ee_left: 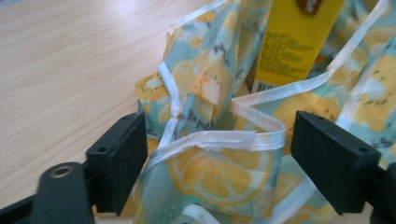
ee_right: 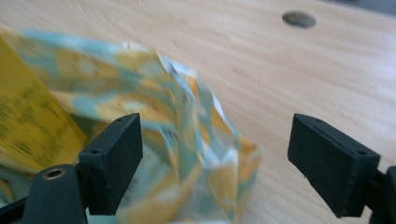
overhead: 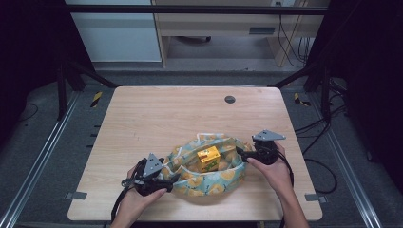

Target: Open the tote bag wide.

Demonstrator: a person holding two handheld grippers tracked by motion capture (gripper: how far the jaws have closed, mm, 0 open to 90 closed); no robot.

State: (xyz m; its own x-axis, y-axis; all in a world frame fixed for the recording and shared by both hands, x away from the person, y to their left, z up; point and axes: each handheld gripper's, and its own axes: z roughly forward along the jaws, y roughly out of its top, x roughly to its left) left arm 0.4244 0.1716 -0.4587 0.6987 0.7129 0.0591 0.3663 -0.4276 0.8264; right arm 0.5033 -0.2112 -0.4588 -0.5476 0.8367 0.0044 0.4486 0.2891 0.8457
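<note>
A teal cloth bag [overhead: 209,179] printed with lemon slices lies on the wooden table [overhead: 157,114] near its front edge. A yellow carton [overhead: 208,159] stands inside the bag's open mouth. My left gripper [overhead: 172,176] is at the bag's left rim, open. In the left gripper view the white-trimmed rim [ee_left: 219,140] runs between the jaws without being pressed, and the carton [ee_left: 294,42] rises behind it. My right gripper [overhead: 240,153] is at the bag's right rim, open. In the right gripper view the bag's folded edge [ee_right: 187,121] lies loose between the jaws, beside the carton [ee_right: 28,121].
A round grey cable hole [overhead: 230,99] sits in the table's far right part, also seen as the hole [ee_right: 299,19] in the right gripper view. Bare wood stretches beyond the bag. Black frame posts and cables flank the table.
</note>
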